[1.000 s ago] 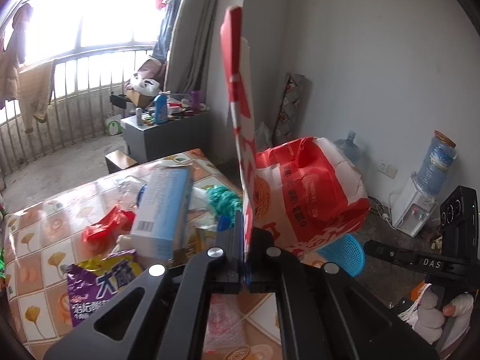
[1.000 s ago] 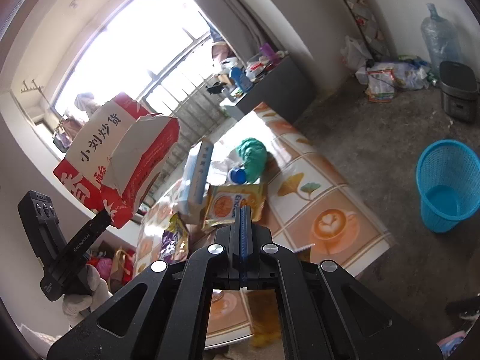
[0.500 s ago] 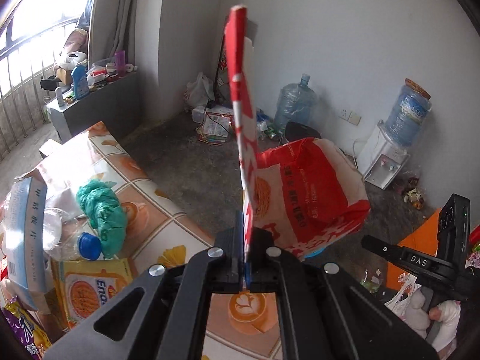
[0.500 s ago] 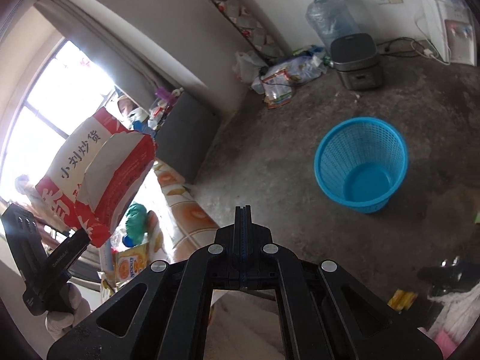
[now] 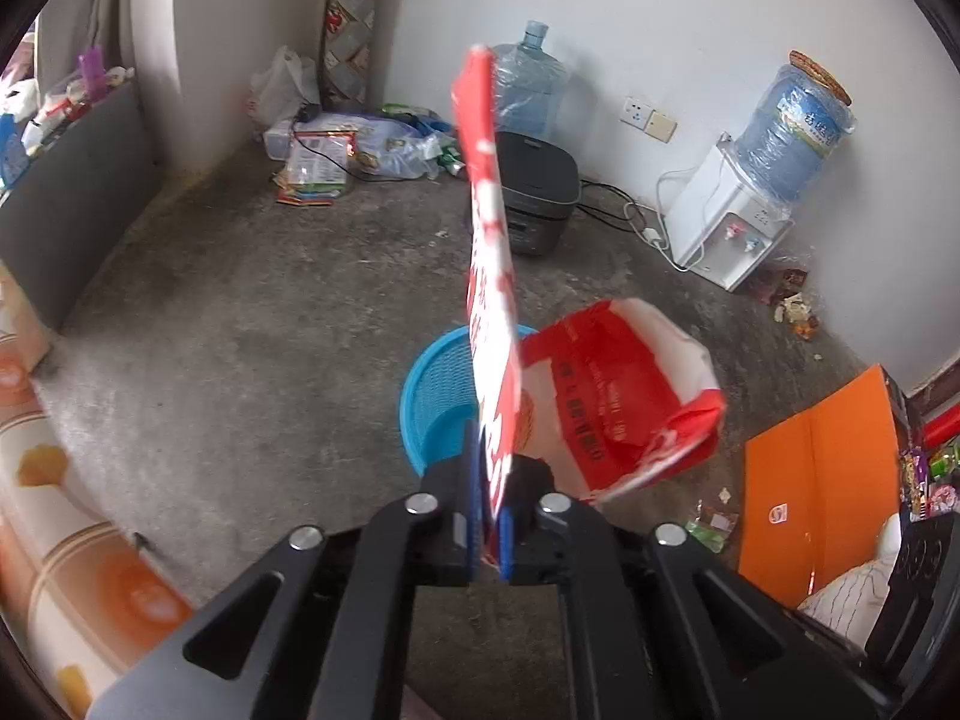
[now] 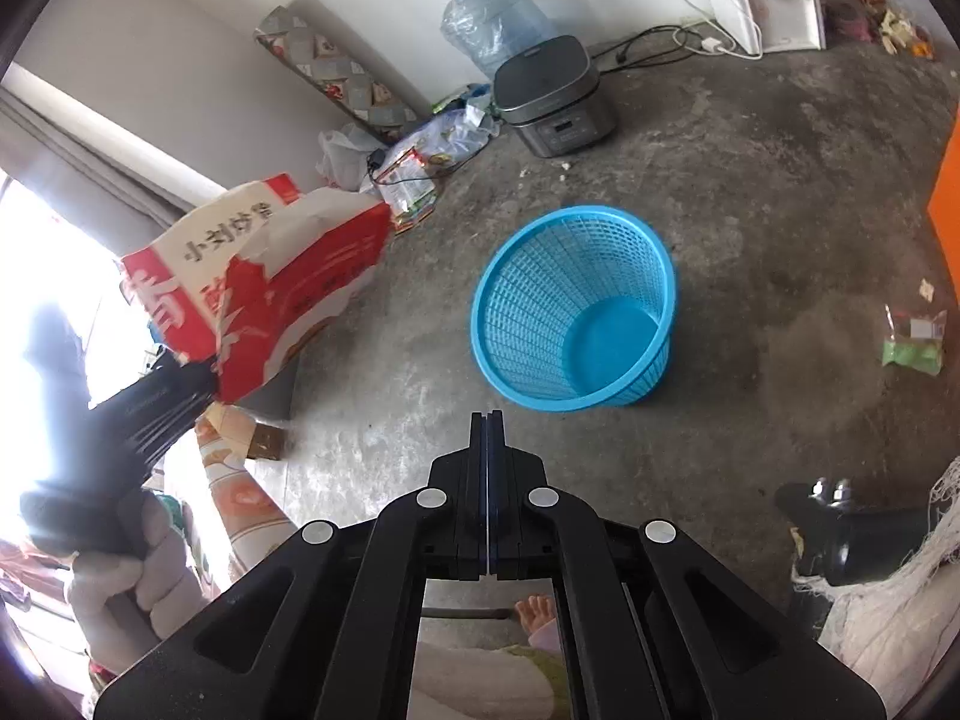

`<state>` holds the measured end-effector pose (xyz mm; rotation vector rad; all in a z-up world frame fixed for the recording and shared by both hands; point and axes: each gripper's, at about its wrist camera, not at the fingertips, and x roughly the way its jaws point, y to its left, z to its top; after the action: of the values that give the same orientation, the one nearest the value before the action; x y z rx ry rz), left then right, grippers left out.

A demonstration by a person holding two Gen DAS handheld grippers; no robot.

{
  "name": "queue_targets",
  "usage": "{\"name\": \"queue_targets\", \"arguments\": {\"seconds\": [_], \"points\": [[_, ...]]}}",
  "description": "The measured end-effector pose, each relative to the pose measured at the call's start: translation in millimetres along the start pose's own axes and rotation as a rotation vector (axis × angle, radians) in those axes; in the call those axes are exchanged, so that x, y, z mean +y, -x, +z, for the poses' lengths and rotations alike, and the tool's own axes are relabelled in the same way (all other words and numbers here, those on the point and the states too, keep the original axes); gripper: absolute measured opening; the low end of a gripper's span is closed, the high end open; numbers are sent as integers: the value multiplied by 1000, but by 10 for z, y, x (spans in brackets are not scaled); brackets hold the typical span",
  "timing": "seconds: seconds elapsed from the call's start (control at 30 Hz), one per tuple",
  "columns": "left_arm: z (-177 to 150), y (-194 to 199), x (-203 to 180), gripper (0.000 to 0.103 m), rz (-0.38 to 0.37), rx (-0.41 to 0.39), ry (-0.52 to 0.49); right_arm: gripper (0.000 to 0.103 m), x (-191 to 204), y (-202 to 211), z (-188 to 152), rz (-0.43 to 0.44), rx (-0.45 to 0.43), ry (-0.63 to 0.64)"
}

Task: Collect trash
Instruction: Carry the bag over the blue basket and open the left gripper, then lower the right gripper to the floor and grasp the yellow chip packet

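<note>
**Red-and-white bag held up beside the blue basket**

Taking the blue basket [image 6: 573, 309] as the landmark: far to its left, the left gripper [image 5: 489, 516] has its jaws clamped on the flat edge of a red-and-white paper bag [image 5: 576, 396], which stands up from the fingertips with its open mouth bulging to the right. In the right wrist view the same bag [image 6: 258, 282] hangs in the air left of the basket, apart from it, printed with red and black characters. In the left wrist view the basket [image 5: 444, 396] lies directly behind the bag and is partly hidden by it.

The basket stands upright on the grey concrete floor [image 6: 750, 180]; its visible interior shows only bare blue plastic.

Just below the basket in the right wrist view, the right gripper [image 6: 487, 426] has its jaws pressed together with nothing between them.

Beyond the basket, toward the wall, sit a dark rice cooker [image 6: 555, 102] and a large water jug [image 6: 489, 21]. To its right, a green wrapper [image 6: 912, 348] lies on the floor.
</note>
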<state>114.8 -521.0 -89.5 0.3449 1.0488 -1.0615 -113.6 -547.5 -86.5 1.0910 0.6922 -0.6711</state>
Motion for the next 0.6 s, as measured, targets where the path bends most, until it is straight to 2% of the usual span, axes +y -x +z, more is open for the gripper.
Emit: {"name": "queue_targets", "arguments": {"seconds": [0.03,0.07,0.17,0.23,0.5,0.6], "points": [[29,-143,-25,40,-7,20,-3,0,-28,-8,6,-9,0,-6],[40,-251,-34,55,-21,36,1,0,-51,-14,10,-16,2,-9],[10,-411,2,56,-36,55,31,0,-109,-27,1,-45,6,-11],[-32,-374,60,56,-54,58,55,0,-142,-31,5,-56,6,-8],[-110,308,433,56,-21,0,133,0,-179,-31,6,-134,7,41],[-179,513,601,56,-15,-10,168,0,-131,-164,-64,-185,65,97]]}}
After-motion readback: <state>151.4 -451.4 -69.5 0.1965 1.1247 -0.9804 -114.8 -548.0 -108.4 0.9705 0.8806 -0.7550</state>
